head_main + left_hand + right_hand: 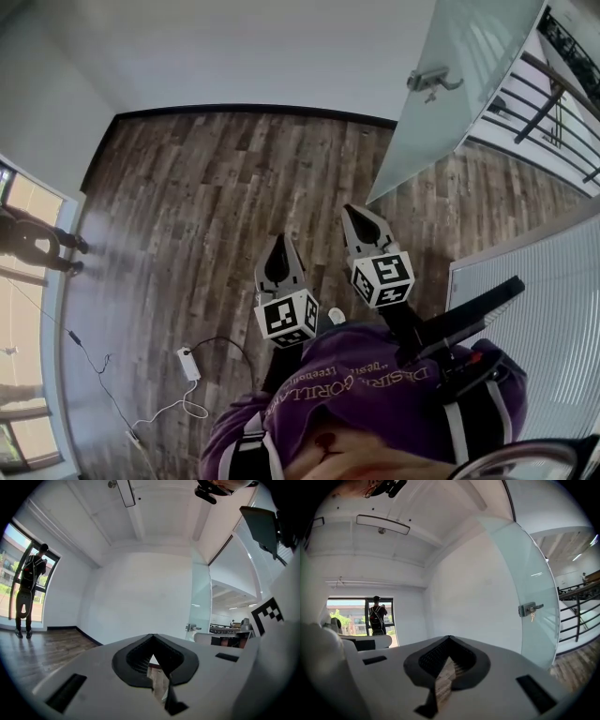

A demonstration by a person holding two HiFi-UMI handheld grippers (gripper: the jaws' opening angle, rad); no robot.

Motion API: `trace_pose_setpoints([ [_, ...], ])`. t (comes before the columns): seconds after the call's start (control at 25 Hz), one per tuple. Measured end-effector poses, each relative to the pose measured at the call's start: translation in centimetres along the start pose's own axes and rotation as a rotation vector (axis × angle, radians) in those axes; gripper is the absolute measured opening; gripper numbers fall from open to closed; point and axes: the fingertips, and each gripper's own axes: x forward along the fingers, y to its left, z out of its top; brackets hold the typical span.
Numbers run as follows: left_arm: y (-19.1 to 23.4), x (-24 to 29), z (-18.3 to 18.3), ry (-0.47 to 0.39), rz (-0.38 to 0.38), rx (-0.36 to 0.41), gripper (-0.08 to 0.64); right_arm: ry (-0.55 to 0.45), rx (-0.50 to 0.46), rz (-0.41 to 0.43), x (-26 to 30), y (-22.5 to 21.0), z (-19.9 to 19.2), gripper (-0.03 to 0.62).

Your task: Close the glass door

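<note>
Two grippers under my control, the left gripper (pixel 279 246) and the right gripper (pixel 356 217), each have their jaws pressed together with nothing between them, above the dark plank floor (pixel 216 187). The glass door (pixel 450 122) stands swung open ahead and to my right, well apart from both tips. It is a tall, frameless pane of pale frosted green, with a metal lock (pixel 427 80) and lever handle near its free edge and a key (pixel 532 617) hanging beneath. Behind the pane runs a dark railing (pixel 539 114).
</note>
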Motion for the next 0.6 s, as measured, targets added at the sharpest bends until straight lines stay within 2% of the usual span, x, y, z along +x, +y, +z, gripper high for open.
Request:
trace_pose_setpoints([
  [0.28, 2.0, 5.7, -0.2, 0.026, -0.029, 0.021, 0.002, 0.013, 0.026, -0.027, 5.8, -1.8, 0.0, -0.011],
  [0.44, 5.0, 10.2, -0.1, 0.052, -0.043, 0.037, 0.002, 0.009, 0.055, -0.079, 10.5, -3.2, 0.2, -0.011],
  [0.6, 8.8, 15.6, 1.5, 0.045, -0.051, 0.052, 0.002, -0.006, 0.032, -0.095, 16.2, -3.4, 1.7, -0.011],
])
